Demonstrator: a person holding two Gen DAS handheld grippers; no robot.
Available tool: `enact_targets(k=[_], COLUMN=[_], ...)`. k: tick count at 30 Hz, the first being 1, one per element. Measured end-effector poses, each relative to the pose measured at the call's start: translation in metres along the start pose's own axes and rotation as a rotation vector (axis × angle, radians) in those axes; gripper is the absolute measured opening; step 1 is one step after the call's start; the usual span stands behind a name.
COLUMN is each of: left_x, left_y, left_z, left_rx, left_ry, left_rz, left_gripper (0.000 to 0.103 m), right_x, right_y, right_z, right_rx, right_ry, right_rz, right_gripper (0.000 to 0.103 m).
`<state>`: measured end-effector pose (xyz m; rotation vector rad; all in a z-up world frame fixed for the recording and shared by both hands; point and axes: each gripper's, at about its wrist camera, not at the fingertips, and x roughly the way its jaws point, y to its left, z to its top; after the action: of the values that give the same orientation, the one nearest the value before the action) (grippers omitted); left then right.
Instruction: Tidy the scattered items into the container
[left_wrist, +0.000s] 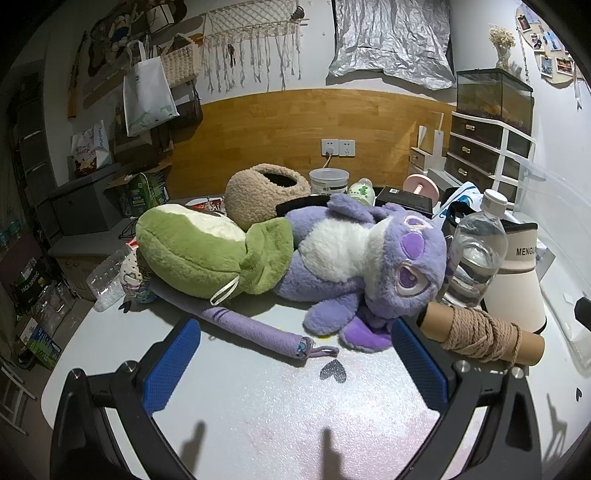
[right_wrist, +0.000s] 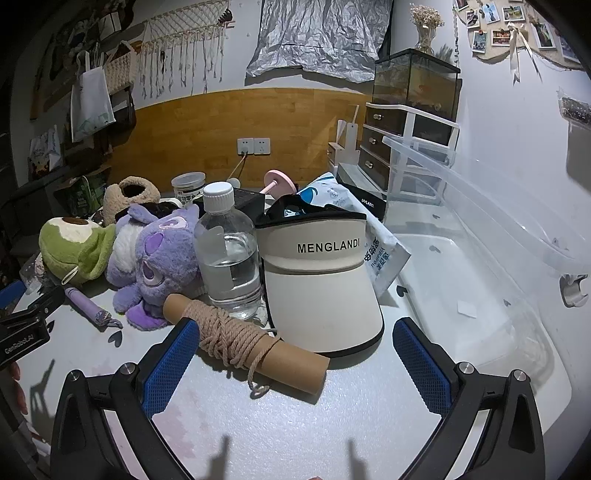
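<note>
Scattered items are piled mid-table: purple plush (left_wrist: 354, 258), green plush (left_wrist: 199, 251), water bottle (right_wrist: 229, 258), cream visor (right_wrist: 325, 288). Clear container (right_wrist: 480, 236) is parked right. Both grippers (left_wrist: 295, 365) (right_wrist: 295, 365) are held wide, empty.

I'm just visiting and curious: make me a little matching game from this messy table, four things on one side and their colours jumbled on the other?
Things:
1. plush toy
2. avocado cushion
3. sun visor
4. twine spool

Colours:
A. cream with a black edge
B. brown cardboard with tan cord
C. purple and white
D. green

Pairs: 1-C, 2-D, 3-A, 4-B
</note>
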<state>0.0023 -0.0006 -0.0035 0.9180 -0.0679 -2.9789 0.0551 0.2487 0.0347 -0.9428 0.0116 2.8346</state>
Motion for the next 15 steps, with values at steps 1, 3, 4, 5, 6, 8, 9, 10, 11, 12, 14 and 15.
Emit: enact_targets(k=[1,3,4,5,6,8,9,10,11,12,14,15], left_x=[0.0,0.0,0.001,0.001,0.001,0.002,0.003,0.003,0.004,0.004,0.005,0.005], left_y=[0.0,0.0,0.0,0.0,0.0,0.0,0.0,0.0,0.0,0.0,-0.001,-0.002], left_z=[0.0,-0.001,-0.001,-0.001,-0.001,-0.002,-0.002,-0.003,-0.003,-0.004,-0.005,-0.006], left_rx=[0.0,-0.001,0.0,0.001,0.001,0.001,0.001,0.001,0.002,0.004,0.008,0.009], left_ry=[0.001,0.002,0.001,0.002,0.005,0.008,0.01,0.011,0.011,0.009,0.007,0.006], left_rz=[0.0,0.003,0.005,0.007,0.007,0.005,0.005,0.005,0.005,0.005,0.005,0.008], left_gripper=[0.103,0.103,0.103,0.103,0.103,0.103,0.103,0.103,0.103,0.103,0.103,0.103], right_x=[0.0,0.001,0.001,0.001,0.002,0.002,0.003,0.003,0.003,0.003,0.003,0.004], right_y=[0.0,0.0,0.0,0.0,0.0,0.0,-0.001,-0.001,-0.001,-0.002,-0.002,-0.003], right_z=[0.0,0.0,0.0,0.0,0.0,-0.001,-0.001,-0.002,-0.003,-0.005,-0.009,-0.012], right_rx=[0.0,0.0,0.001,0.001,0.002,0.003,0.004,0.006,0.009,0.013,0.015,0.016], right_ry=[0.001,0.003,0.004,0.005,0.006,0.008,0.008,0.008,0.005,-0.007,-0.037,-0.047], right_rz=[0.0,0.0,0.0,0.0,0.0,0.001,0.002,0.005,0.009,0.014,0.025,0.036], right_gripper=[0.103,0.103,0.103,0.103,0.103,0.103,0.103,0.103,0.103,0.103,0.103,0.103])
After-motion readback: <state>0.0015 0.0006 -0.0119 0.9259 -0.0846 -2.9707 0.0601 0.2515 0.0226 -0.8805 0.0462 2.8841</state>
